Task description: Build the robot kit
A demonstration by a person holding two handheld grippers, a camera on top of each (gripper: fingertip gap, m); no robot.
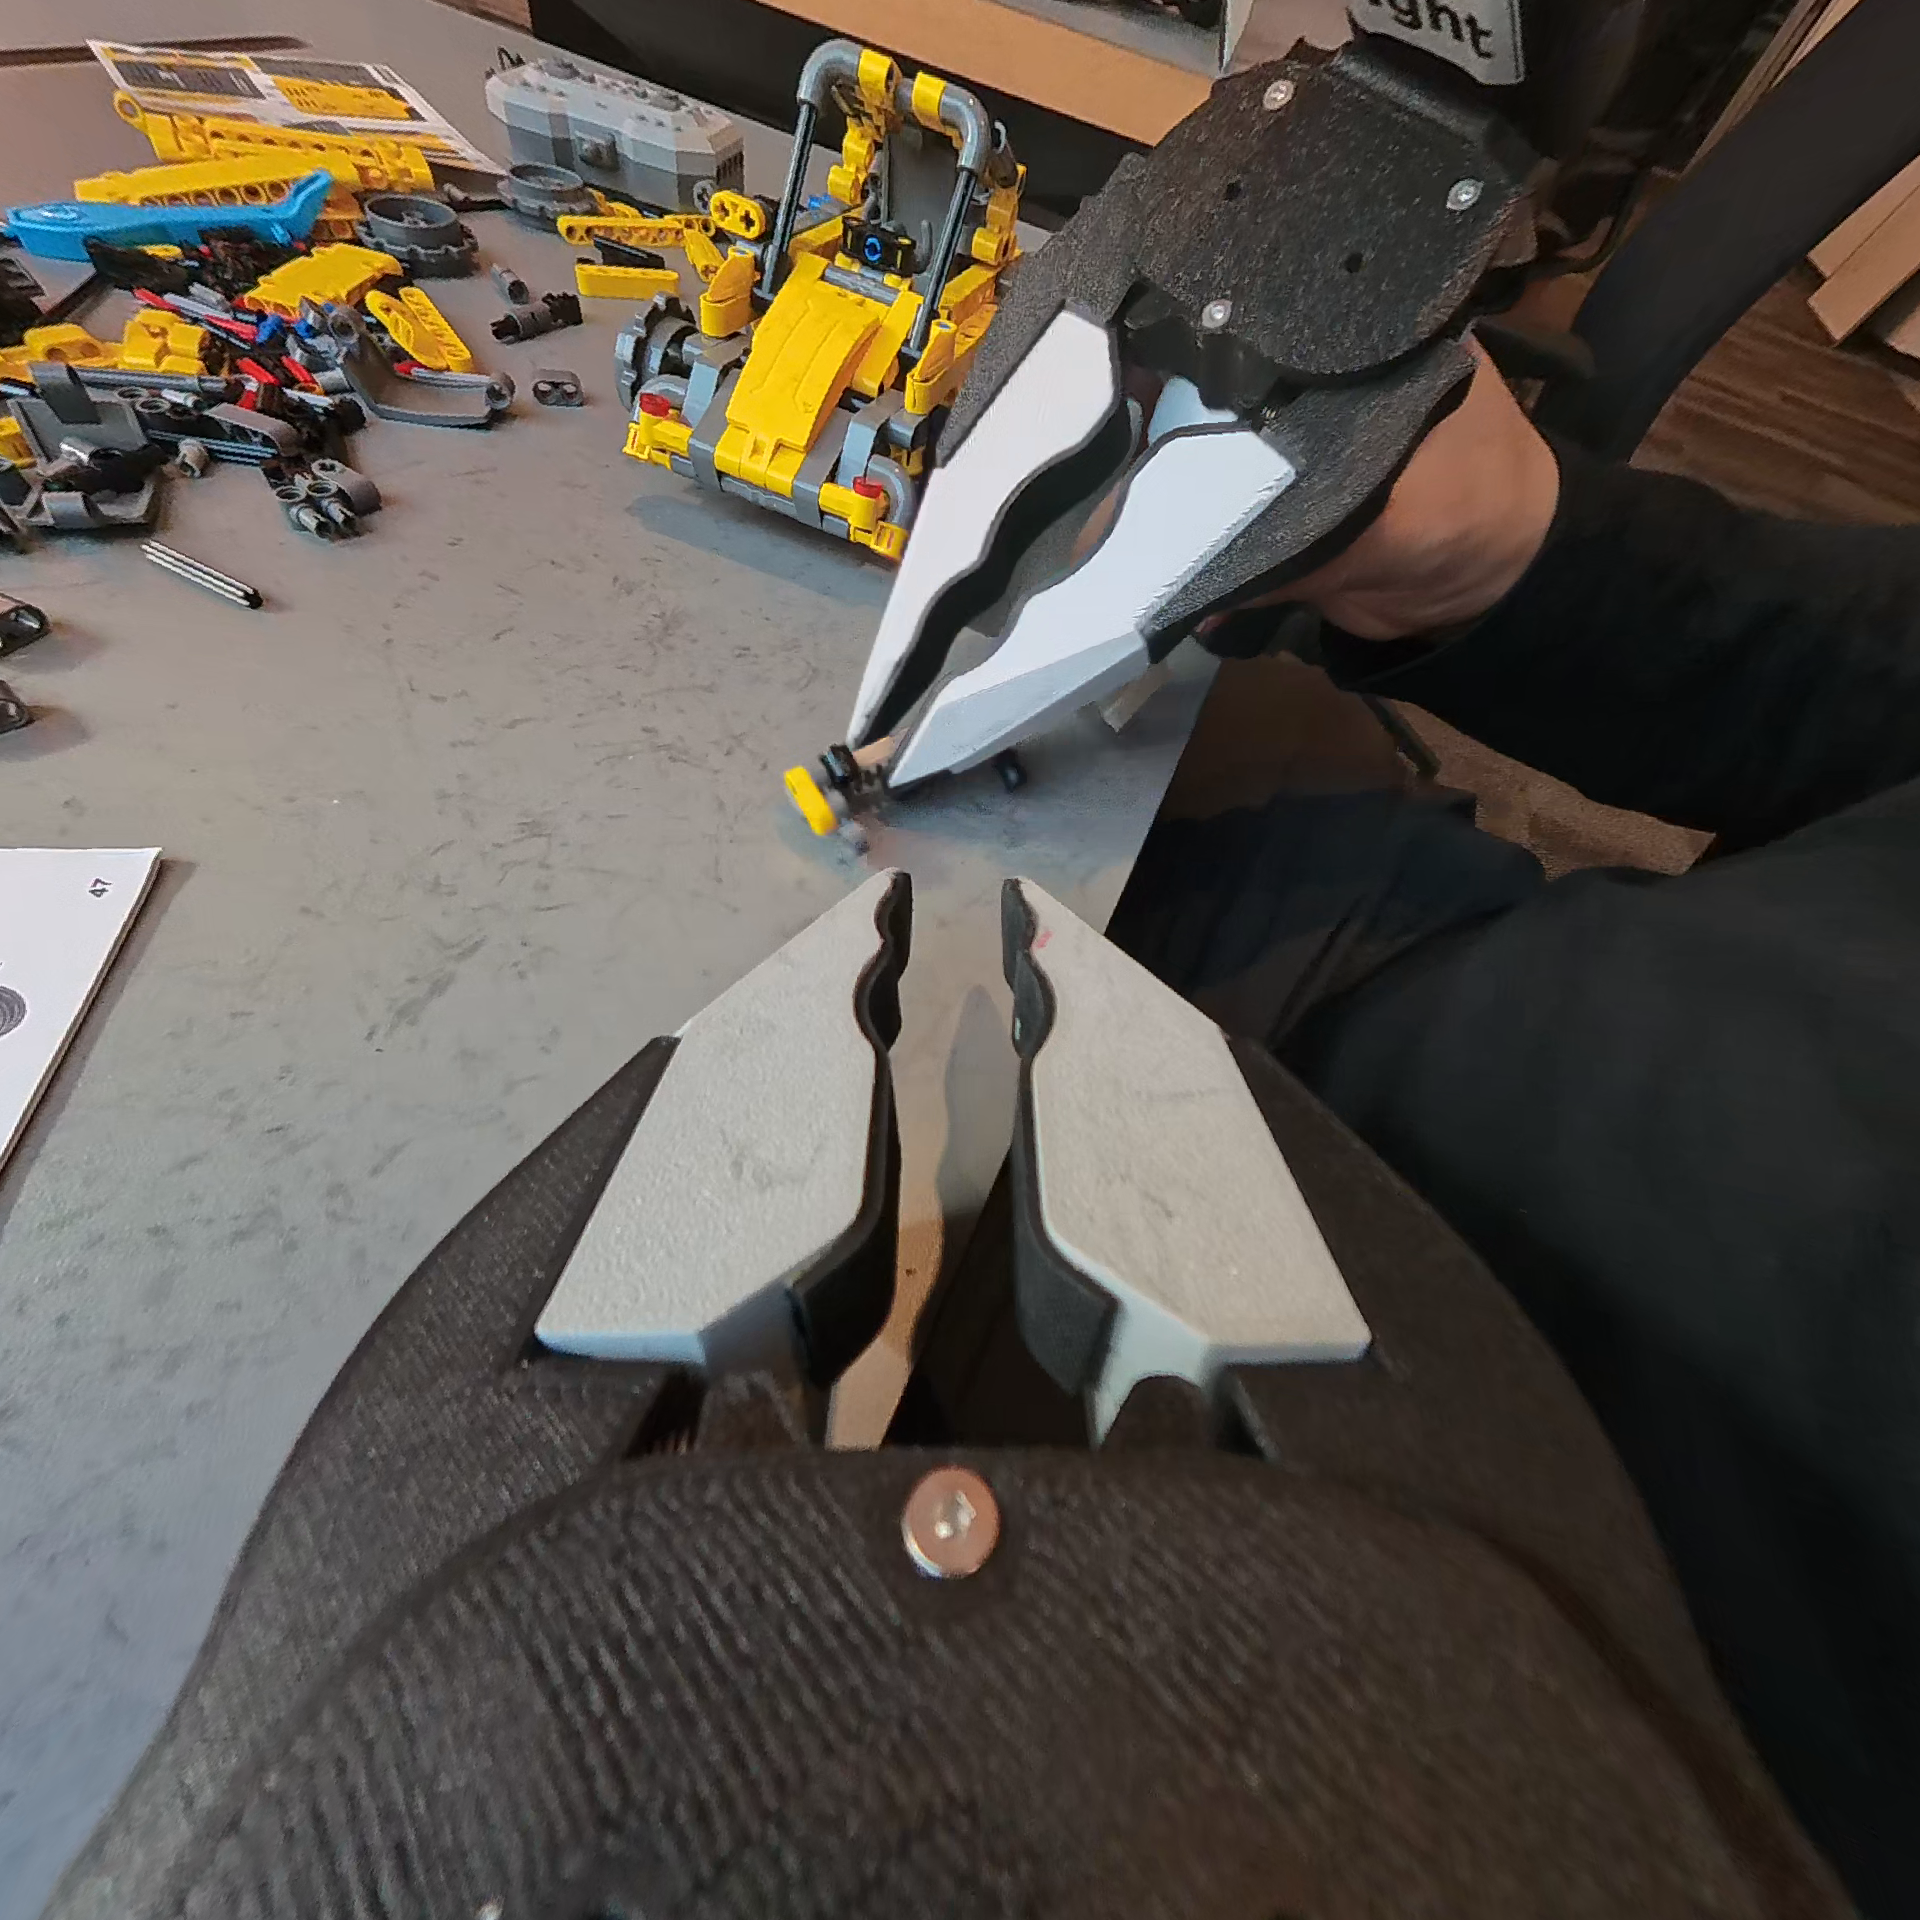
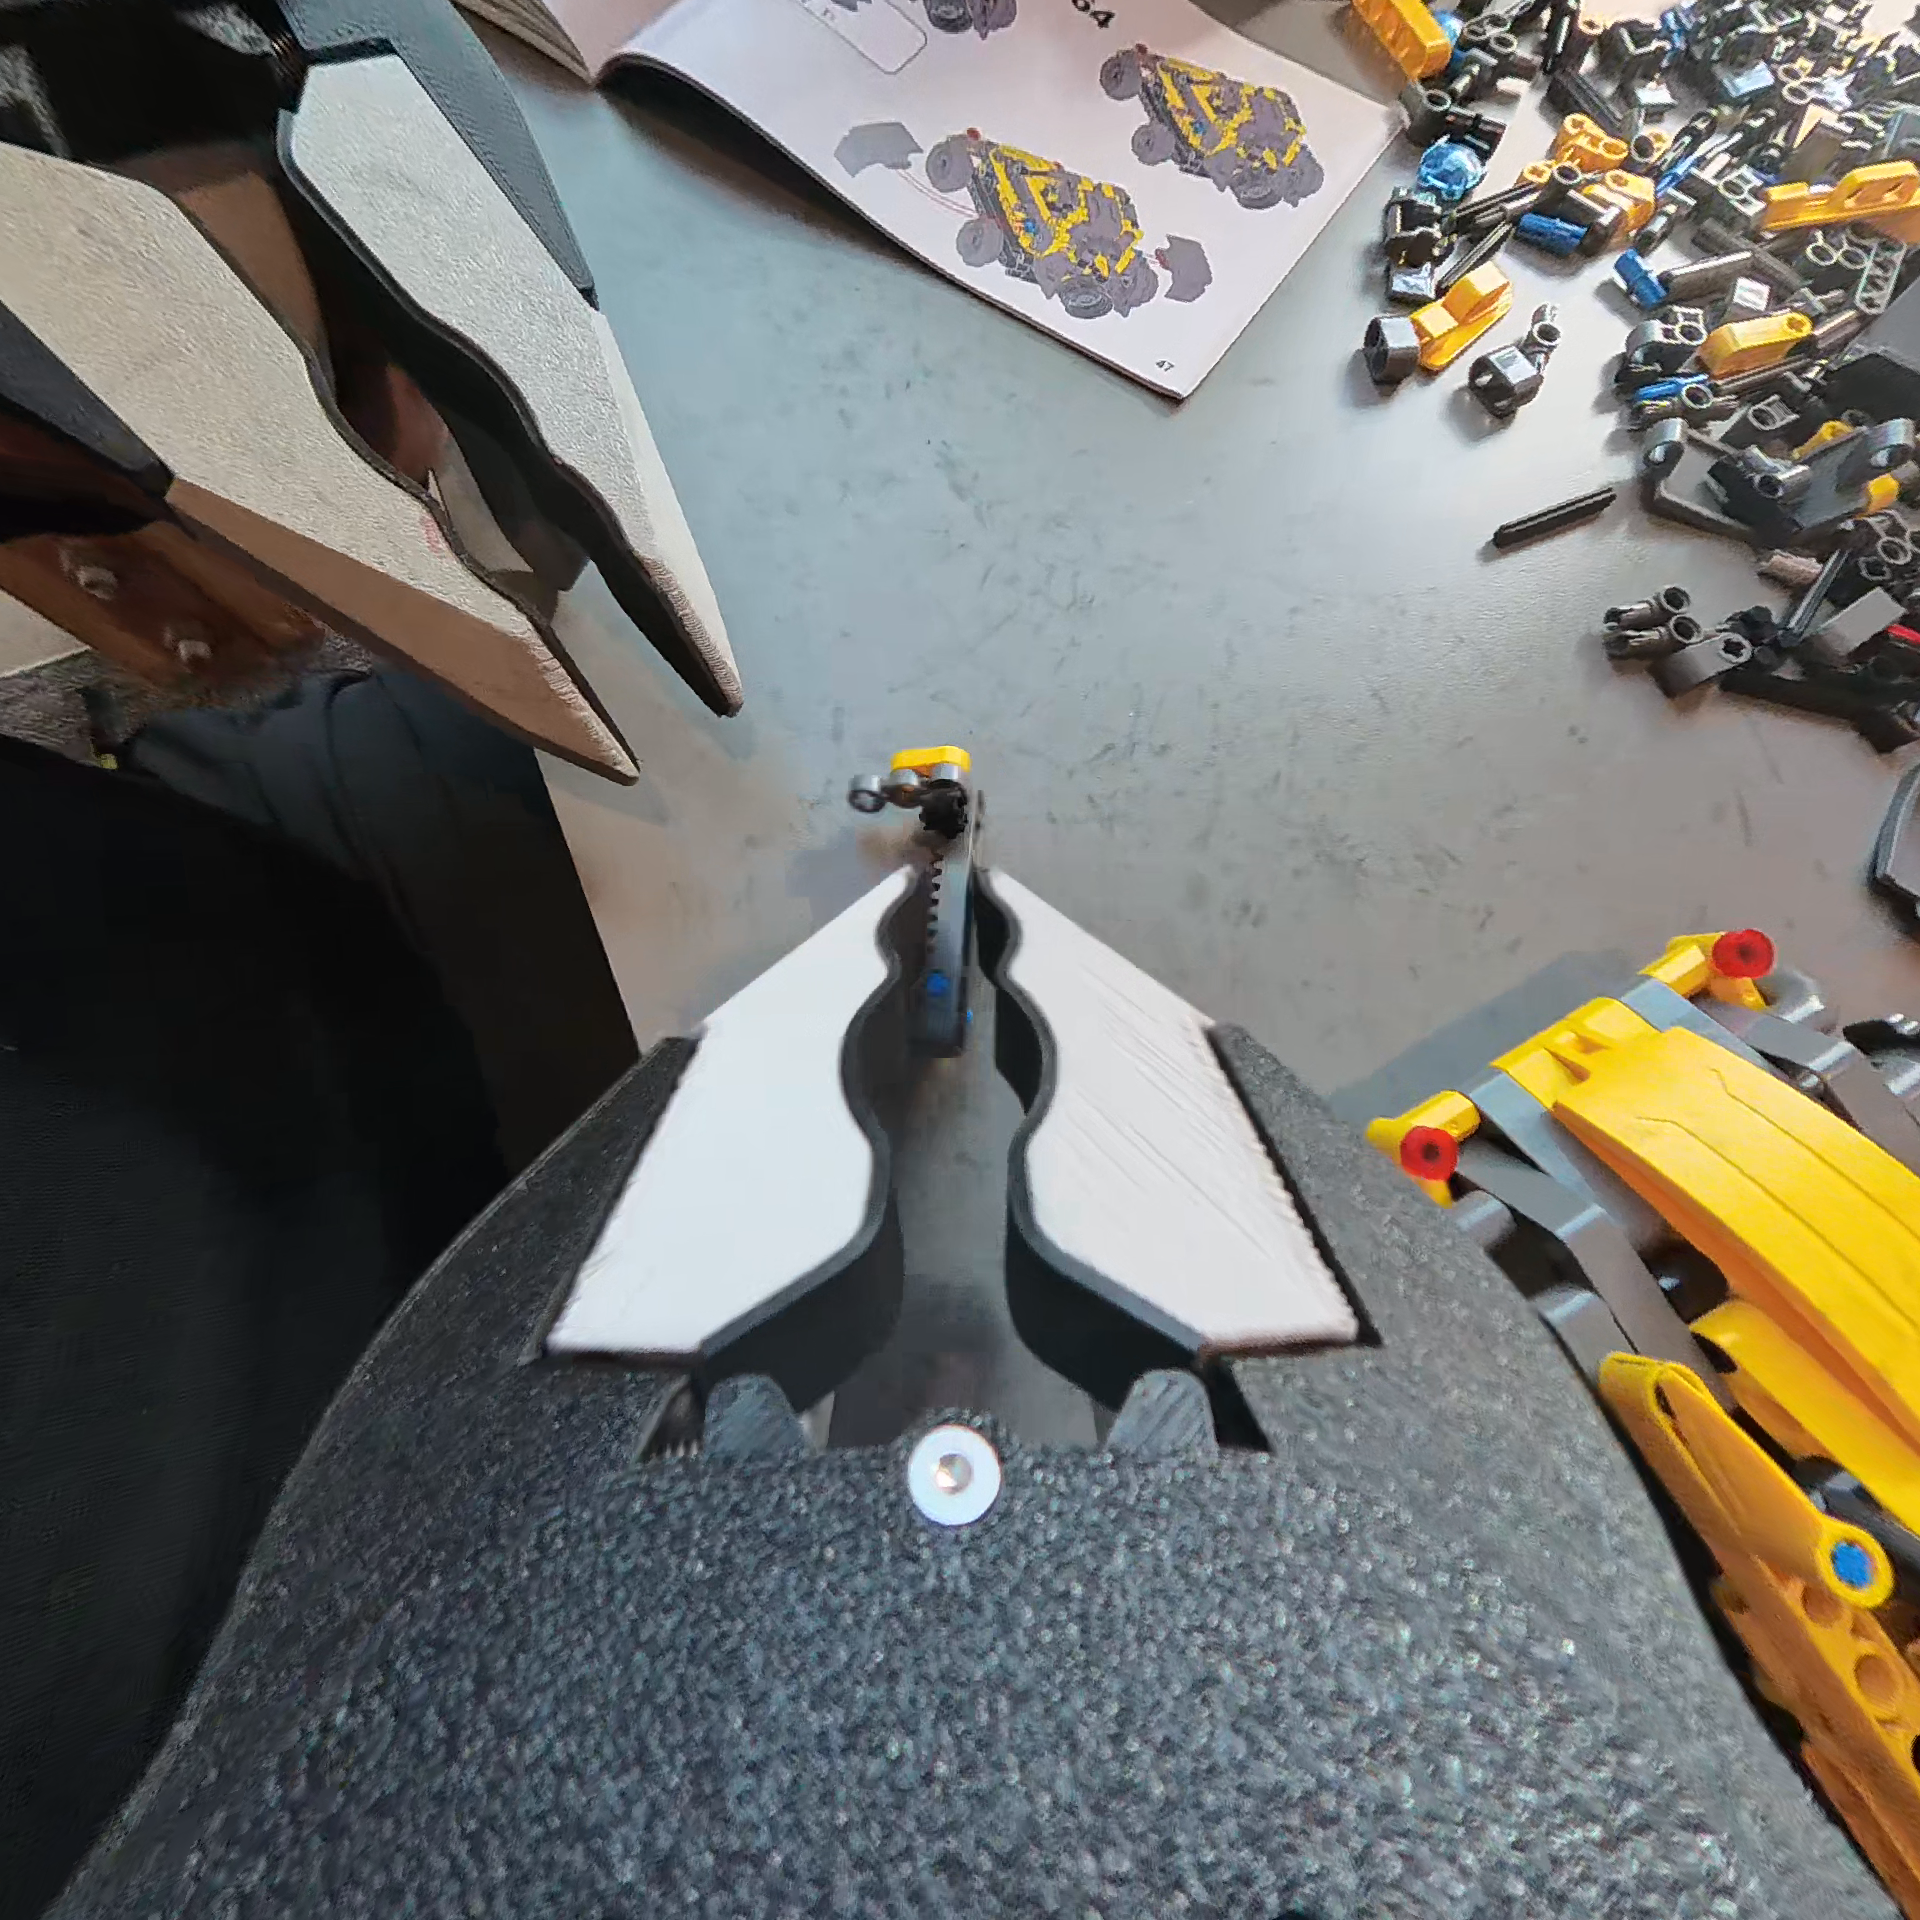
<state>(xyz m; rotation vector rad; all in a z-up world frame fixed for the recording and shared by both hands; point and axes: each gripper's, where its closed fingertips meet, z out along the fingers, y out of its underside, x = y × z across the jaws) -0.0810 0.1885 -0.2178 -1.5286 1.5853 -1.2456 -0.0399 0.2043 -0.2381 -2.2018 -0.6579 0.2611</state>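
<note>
Right gripper (image 2: 948, 883) clenched on a toothed black piece (image 2: 948, 966) (teeth only visible from its own camera), near the yellow vehicle (image 1: 810, 353); left gripper (image 1: 956, 894) released, empty.

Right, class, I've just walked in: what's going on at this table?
A person holds two grippers over a grey table. The right gripper is shut on a small black toothed part with a yellow end. The left gripper is open, empty, just short of it. A half-built yellow toy vehicle, loose pieces and an open booklet lie around.
</note>
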